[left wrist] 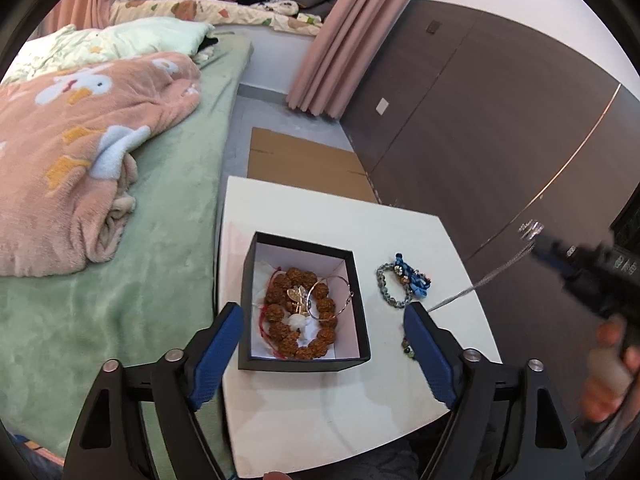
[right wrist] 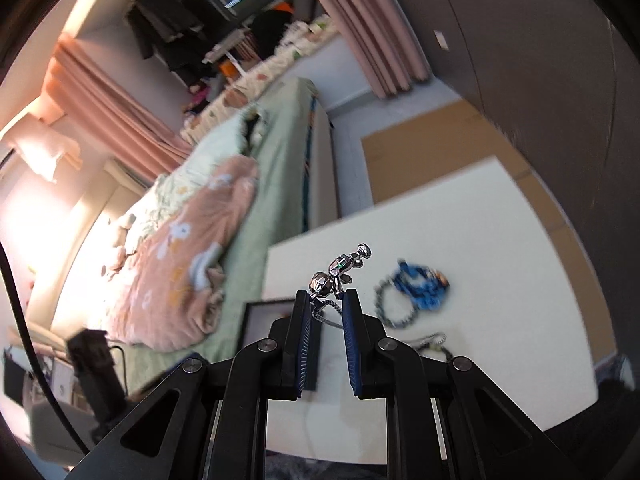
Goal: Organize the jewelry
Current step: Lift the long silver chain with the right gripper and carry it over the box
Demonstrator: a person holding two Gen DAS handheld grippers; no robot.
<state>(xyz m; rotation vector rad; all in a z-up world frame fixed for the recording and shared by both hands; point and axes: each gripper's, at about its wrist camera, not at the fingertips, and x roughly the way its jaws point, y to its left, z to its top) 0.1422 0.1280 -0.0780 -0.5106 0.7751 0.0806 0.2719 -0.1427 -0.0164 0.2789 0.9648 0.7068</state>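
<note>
Jewelry is in three places: a silver necklace (right wrist: 340, 276) caught between your right fingers (right wrist: 327, 300), a heap already in the black box (left wrist: 362, 320), and loose pieces on the white worktop (left wrist: 320, 216).

Your right fingers are nearly closed on the necklace's metal pendant, which sticks out past the tips. Its chain (left wrist: 480, 280) trails down in a slack line to the worktop, so part of it seems to rest there while the pendant is in the air. Your left fingers (left wrist: 324, 340) stand wide apart and hold nothing; they hover over the near side of the box.

Inside the box lie a brown bead bracelet (left wrist: 304, 312), a thin silver bangle (left wrist: 332, 296) and a gold piece in the middle.

Risks, as a judgement: the grip is on a small, smooth, rounded pendant, so it could slip out. The hanging chain could drag across the worktop and catch the blue braided bracelet (left wrist: 414, 276) or the grey bead bracelet (left wrist: 390, 288), both just beside where the chain touches down. It could also snag the box rim on the way in.

More beads (left wrist: 408, 348) lie partly hidden behind your left finger. A bed with a pink blanket (left wrist: 80, 160) runs along the left of the worktop; cardboard (left wrist: 304, 160) lies on the floor beyond.
</note>
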